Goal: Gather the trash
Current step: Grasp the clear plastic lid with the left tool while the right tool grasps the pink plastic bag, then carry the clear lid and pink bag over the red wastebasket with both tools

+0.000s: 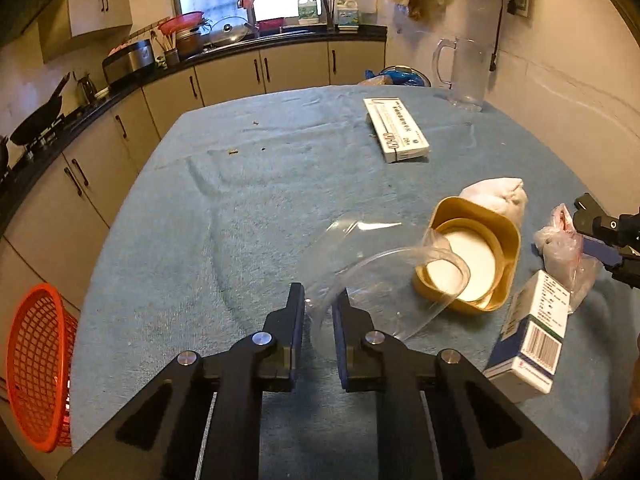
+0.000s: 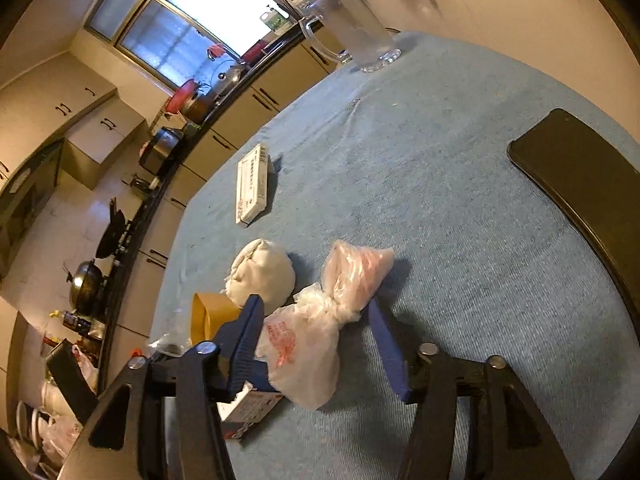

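On the blue-clothed table [image 1: 200,208], the left tongs [image 1: 319,312] pinch the thin rim of a clear plastic lid [image 1: 384,276], which could buckle and slip free, while the right tongs [image 2: 316,320] stand open around a knotted plastic bag [image 2: 320,320], whose slick film might slide out.

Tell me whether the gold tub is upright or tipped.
Tipped. The gold tub lies on its side on the blue cloth, its open mouth facing the left camera.
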`<state>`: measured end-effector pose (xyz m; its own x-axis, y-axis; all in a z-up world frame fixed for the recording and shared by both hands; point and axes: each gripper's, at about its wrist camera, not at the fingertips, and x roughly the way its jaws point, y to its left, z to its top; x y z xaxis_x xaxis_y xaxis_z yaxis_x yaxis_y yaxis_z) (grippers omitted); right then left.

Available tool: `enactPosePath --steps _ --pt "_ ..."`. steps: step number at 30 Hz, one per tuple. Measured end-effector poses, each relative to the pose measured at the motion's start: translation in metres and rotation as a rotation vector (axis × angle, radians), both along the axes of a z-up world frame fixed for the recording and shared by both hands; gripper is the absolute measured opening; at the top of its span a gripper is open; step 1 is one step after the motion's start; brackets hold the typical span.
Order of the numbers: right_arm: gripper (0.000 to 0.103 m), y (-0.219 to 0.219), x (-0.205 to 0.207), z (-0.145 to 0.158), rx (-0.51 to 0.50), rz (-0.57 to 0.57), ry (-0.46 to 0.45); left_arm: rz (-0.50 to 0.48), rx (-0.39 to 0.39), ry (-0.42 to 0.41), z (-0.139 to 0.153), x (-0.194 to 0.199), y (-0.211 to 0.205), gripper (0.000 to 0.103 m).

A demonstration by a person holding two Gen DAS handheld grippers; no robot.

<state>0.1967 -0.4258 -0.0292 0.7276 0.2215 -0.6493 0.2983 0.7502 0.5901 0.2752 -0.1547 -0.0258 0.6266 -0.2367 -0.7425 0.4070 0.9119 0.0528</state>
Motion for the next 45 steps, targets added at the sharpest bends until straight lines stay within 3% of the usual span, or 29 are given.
enactPosePath --steps 11,14,16,29,45 --pt "0.062 0.026 0.029 -0.011 -0.069 0.065 0.052 0.032 -0.102 -0.024 0.008 -0.014 0.028 0.01" --pt "0.05 0.033 0.029 -0.01 -0.13 0.077 0.032 0.039 -0.134 -0.039 0.007 -0.019 0.035 0.01" --pt "0.03 0.035 0.028 -0.011 -0.16 0.08 0.011 0.042 -0.147 -0.045 0.008 -0.02 0.038 0.01" --pt "0.03 0.037 0.0 0.023 -0.259 -0.004 -0.202 0.084 -0.215 -0.07 0.013 -0.018 0.053 0.01" --pt "0.03 0.075 -0.007 0.041 -0.303 0.156 -0.345 0.112 -0.24 -0.055 0.009 -0.014 0.059 0.01"
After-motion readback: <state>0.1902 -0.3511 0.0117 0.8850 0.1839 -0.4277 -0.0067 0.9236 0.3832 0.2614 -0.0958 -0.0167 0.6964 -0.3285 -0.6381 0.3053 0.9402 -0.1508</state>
